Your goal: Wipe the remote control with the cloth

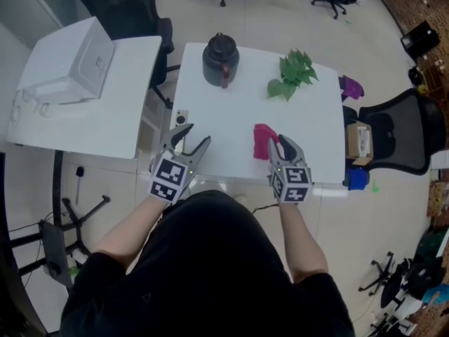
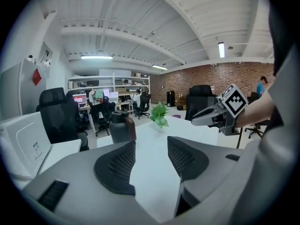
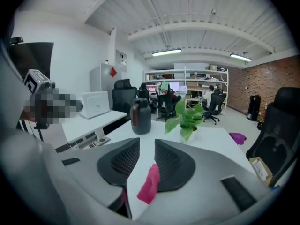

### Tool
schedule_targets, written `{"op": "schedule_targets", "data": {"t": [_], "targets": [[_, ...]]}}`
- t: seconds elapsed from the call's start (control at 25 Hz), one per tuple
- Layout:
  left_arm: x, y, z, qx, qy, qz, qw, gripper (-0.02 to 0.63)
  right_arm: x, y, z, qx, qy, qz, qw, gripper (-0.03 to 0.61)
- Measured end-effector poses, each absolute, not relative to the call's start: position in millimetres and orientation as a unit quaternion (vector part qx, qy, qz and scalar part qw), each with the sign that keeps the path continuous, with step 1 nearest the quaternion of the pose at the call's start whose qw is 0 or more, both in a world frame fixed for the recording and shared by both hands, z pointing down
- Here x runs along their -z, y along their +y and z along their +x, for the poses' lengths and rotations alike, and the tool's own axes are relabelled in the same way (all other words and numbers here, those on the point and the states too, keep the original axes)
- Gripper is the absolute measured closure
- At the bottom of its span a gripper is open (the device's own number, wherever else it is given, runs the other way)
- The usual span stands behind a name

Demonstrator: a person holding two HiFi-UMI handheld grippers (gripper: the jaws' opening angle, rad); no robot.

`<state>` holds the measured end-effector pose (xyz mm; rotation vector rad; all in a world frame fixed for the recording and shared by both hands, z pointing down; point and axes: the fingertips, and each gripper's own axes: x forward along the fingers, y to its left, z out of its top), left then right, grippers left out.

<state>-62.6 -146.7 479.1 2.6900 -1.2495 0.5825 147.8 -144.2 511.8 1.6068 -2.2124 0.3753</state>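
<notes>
**Cloth gripped, remote not yet wiped**

My black top point(image 1: 203, 272) fills the near edge of the head view, with both arms out over the white tabletop point(image 1: 224, 118).

Right tool point(image 3: 146, 146): clamped on the crumpled magenta cloth point(image 3: 149, 185). It is pinched low between the pads, with a narrow gap at the tips, and it hangs over the tabletop's near edge.

Left tool point(image 1: 198, 135): jaws apart, nothing between them, over the near left corner.

Remote control: not sure. My best guess is the small grey slab point(image 1: 180, 116) with dark dots at the tabletop's left edge, just beyond my left tool. It is too small to confirm.

Step, as I judge it: the cloth is in the grip and wiping hasn't begun, since cloth and slab are apart.

The next move calls for:
- pinning or grasping the slab with the left tool so it can't slide;
- carrying the cloth across to it;
- dragging the cloth along its top face.

Only a small fold is held, so the right tool's grip must be firm.
</notes>
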Motion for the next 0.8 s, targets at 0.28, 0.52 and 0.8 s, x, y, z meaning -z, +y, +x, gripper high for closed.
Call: {"op": "schedule_targets", "data": {"t": [0.28,0.52,0.8], "targets": [[-440,-144,-40,-0.166,-0.39,0.906,0.011,0.515,-436,-121,96,-0.097,-0.838,0.526,0.107,0.533],[-422,-134,-24,-0.155,-0.362,0.919,-0.015,0.604,-413,-109,70,-0.086,-0.858,0.499,0.088,0.561],[-412,-121,-12,-0.154,-0.332,0.929,-0.044,0.614,-407,-102,54,-0.085,-0.869,0.481,0.081,0.569]]}}
